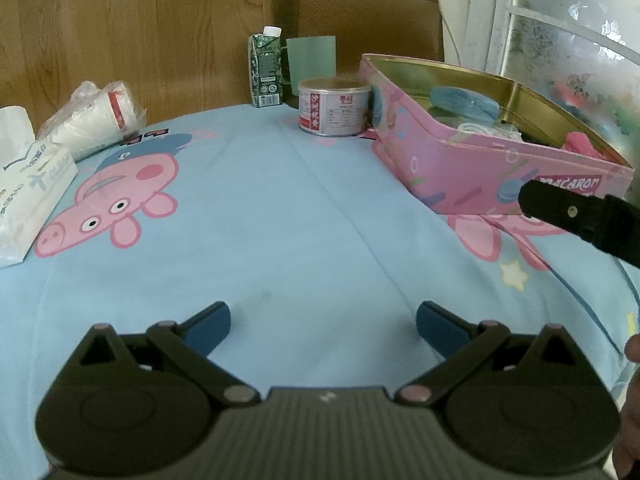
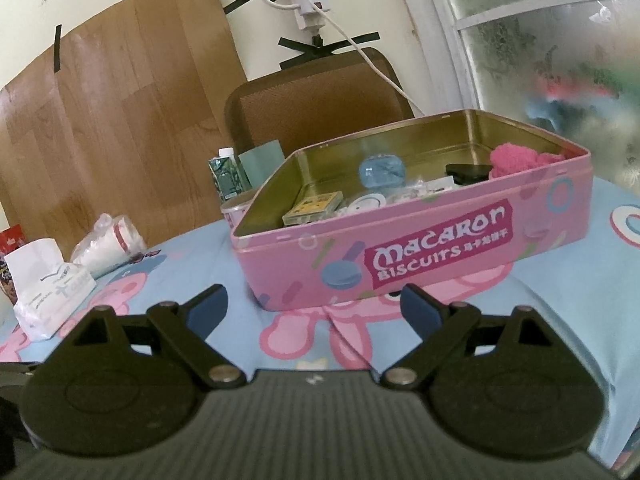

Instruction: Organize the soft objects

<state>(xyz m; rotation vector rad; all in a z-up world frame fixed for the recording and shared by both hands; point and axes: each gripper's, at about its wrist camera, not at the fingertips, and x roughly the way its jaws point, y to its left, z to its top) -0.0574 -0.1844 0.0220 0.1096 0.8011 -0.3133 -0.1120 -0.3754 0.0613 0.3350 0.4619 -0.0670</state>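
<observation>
Left wrist view: the left tongs (image 1: 323,326) hang released, grasping nothing, above the table (image 1: 280,200); the pink tin (image 1: 480,160) sits ahead to the right. Right wrist view: the right tongs (image 2: 314,308) gape empty just before that tin (image 2: 400,248), which holds a pink fluffy cloth (image 2: 516,160), a blue round piece (image 2: 382,172) and small packets.

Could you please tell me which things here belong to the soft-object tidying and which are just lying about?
Part of the job:
pink tin, open, holding mixed items
pink fluffy cloth inside it
left tool and right tool, both open and empty

Just lying about:
tissue pack
bagged paper cups
green carton
round can
</observation>
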